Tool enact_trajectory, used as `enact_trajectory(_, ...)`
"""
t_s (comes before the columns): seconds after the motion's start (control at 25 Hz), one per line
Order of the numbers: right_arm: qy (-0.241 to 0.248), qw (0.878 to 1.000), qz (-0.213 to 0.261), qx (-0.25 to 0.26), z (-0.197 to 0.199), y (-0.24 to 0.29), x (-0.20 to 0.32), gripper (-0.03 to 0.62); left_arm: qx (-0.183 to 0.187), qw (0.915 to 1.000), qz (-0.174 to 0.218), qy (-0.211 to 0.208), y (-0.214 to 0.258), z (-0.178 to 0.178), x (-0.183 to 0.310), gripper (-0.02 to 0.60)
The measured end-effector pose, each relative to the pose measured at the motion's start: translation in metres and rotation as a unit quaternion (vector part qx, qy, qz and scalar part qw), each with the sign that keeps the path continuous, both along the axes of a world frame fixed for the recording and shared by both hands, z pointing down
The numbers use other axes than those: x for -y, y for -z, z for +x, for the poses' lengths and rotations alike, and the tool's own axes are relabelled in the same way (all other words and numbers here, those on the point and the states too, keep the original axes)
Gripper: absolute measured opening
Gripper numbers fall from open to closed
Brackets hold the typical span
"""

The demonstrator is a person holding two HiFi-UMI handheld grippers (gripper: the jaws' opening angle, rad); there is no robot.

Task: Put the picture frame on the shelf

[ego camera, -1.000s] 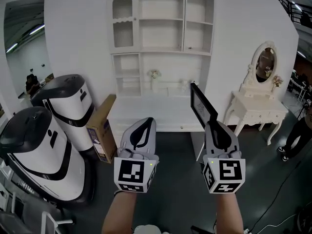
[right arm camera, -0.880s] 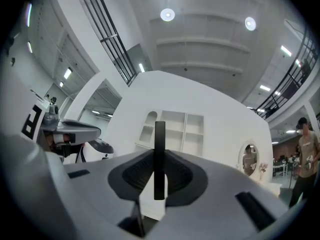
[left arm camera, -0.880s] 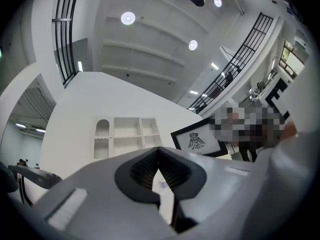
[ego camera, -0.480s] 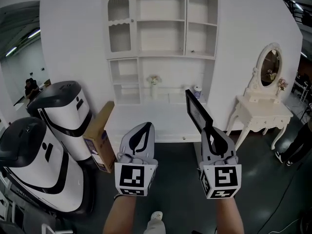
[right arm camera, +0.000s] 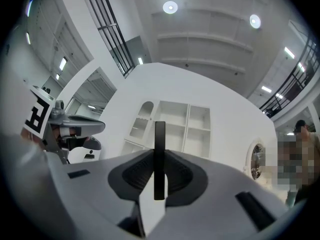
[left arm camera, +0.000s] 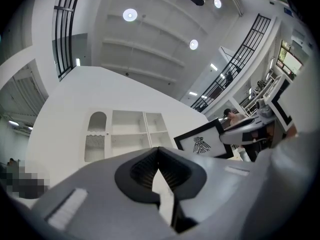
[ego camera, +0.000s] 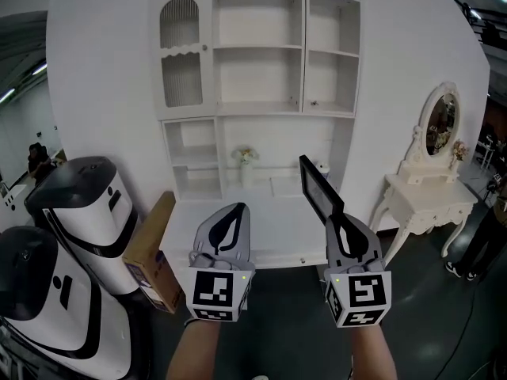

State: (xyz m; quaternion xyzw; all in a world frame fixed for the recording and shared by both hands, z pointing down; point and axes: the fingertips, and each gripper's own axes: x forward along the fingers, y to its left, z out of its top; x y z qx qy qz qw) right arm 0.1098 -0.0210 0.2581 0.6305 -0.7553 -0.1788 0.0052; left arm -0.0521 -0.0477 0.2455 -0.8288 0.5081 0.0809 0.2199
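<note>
Picture frame (ego camera: 319, 187) clamped edge-on in right gripper (ego camera: 339, 222) jaws, held in the air on the near side of the white shelf (ego camera: 257, 47), not touching it. Left gripper (ego camera: 232, 210) jaws closed together, empty. Pickup done; reaching shelf, placing and release left.

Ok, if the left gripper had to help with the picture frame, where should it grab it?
Probably the free upper edge of the picture frame, coming from above with the jaws astride the black border. The frame stands upright and thin, and the right gripper pinches its lower edge. The left gripper is shut and would have to open first.
</note>
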Motion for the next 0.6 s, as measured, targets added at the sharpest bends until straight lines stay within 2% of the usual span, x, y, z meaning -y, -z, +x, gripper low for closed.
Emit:
enact_trajectory(0.28,-0.014,1.0,-0.001,0.001,-0.014,0.001,0.07,0.07,-0.006,0.9999,-0.001,-0.012,0.003,-0.016,0.072,0.009)
enact_trajectory(0.4,-0.012,1.0,-0.002,-0.002,-0.017,0.002,0.091,0.069,-0.014,0.9998,-0.007,-0.014,0.001,-0.017,0.093,0.009)
enact_trajectory(0.6,-0.014,1.0,0.002,-0.004,-0.017,0.005,0.125,0.07,-0.008,0.9999,-0.007,-0.012,-0.003,-0.018,0.125,0.009)
